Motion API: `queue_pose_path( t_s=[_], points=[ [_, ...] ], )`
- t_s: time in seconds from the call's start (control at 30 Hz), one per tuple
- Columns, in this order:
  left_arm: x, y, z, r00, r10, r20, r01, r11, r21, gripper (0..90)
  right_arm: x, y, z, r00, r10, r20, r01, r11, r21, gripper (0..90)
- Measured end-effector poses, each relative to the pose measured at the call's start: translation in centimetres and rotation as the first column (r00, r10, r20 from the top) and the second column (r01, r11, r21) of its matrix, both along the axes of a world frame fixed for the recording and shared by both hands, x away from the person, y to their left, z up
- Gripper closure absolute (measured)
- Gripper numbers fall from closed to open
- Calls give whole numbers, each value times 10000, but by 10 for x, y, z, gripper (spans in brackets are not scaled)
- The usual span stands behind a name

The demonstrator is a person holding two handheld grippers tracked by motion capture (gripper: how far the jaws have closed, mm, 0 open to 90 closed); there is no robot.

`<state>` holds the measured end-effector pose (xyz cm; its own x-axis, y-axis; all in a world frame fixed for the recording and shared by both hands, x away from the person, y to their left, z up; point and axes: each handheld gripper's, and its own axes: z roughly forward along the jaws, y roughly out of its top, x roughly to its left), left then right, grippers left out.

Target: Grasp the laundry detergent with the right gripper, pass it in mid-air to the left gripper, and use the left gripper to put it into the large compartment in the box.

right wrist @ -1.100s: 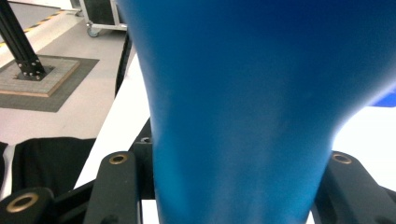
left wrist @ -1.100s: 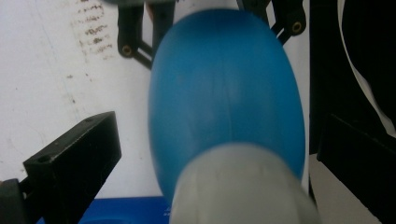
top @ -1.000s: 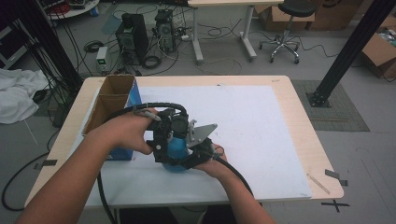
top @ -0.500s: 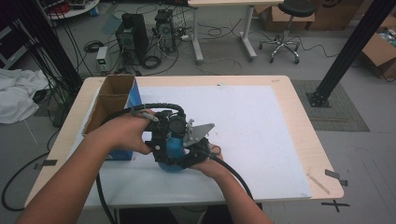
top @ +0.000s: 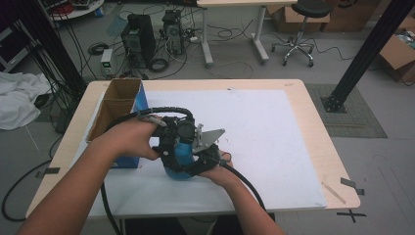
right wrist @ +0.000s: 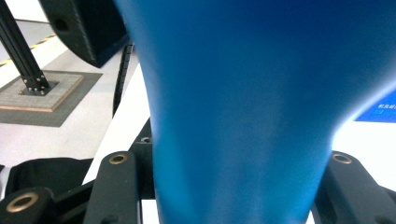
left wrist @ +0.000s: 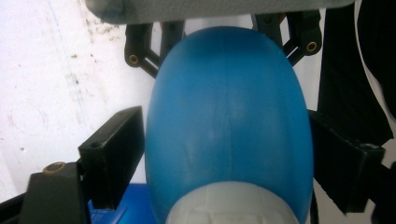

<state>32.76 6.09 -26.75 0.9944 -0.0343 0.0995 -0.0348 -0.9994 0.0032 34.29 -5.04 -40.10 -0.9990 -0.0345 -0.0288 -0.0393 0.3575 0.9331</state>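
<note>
White sheeting covers the table point(top: 293, 147) in the high view; we find the blue bottle point(top: 182, 155) left of centre, between the left gripper point(top: 172, 142) and right gripper point(top: 203, 159).

Left gripper view: bottle point(left wrist: 229, 121) lies lengthwise away from us, cap point(left wrist: 231, 207) nearest; the jaws have just been closing and now flank its sides, apparently touching.

Right gripper view: jaws are clamped on the bottle point(right wrist: 247, 116) at its narrow waist.
</note>
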Motion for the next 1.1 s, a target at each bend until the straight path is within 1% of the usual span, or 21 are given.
queue_pose_path(
  t_s=[0.03, 0.1, 0.23, 0.3, 0.4, 0.47, 0.53, 0.7, 0.8, 0.83, 0.87, 1.03, 1.1],
  points=[
    [0, 0, 0, 10000, 11, 49, -11, 10000, 36, 217, 0, 0, 0, 10000, -3, -3, 3, 10000, -6, 461],
    [1, 1, 0, 10000, 64, 22, -64, 10000, 47, 241, 0, 0, 0, 10000, 24, 50, -24, 10000, -15, 461],
    [1, 1, -1, 10000, 66, 23, -66, 10000, 59, 254, 0, 1, 0, 10000, 14, -35, -14, 10000, -14, 461],
    [1, 1, -1, 10000, 50, 37, -51, 9999, 89, 262, 1, 1, -1, 10000, 1, 16, -1, 10000, -18, 461],
    [1, 1, -2, 9999, 93, 75, -94, 9999, 139, 275, 1, 1, -1, 10000, -20, -25, 20, 10000, -25, 461],
    [1, 1, -2, 9999, 135, 1, -135, 9997, 207, 286, 1, 2, -1, 10000, -11, -47, 11, 10000, -22, 461],
    [1, 1, -2, 9999, 135, 34, -136, 9996, 251, 300, 0, 2, -2, 10000, -9, -41, 8, 10000, -27, 461],
    [0, 2, -3, 9998, 175, 12, -175, 9994, 293, 330, 0, 3, -2, 10000, -4, -19, 4, 10000, -71, 461],
    [1, 3, -4, 9998, 216, -37, -215, 9995, 243, 338, 0, 3, -2, 10000, 2, -40, -2, 10000, -65, 461],
    [1, 3, -4, 9997, 217, -62, -216, 9995, 237, 365, -1, 4, -2, 10000, -1, -59, 1, 10000, -75, 461],
    [1, 3, -4, 9998, 181, -14, -180, 9994, 279, 370, -1, 4, -3, 10000, 3, -59, -3, 10000, -73, 461],
    [0, 3, -4, 9997, 231, 9, -231, 9994, 275, 377, -1, 4, -3, 10000, 5, -81, -6, 10000, -38, 462],
    [1, 2, -4, 9998, 209, 27, -210, 9990, 385, 381, -1, 5, -3, 10000, -20, -6, 20, 10000, -77, 462]
  ],
)
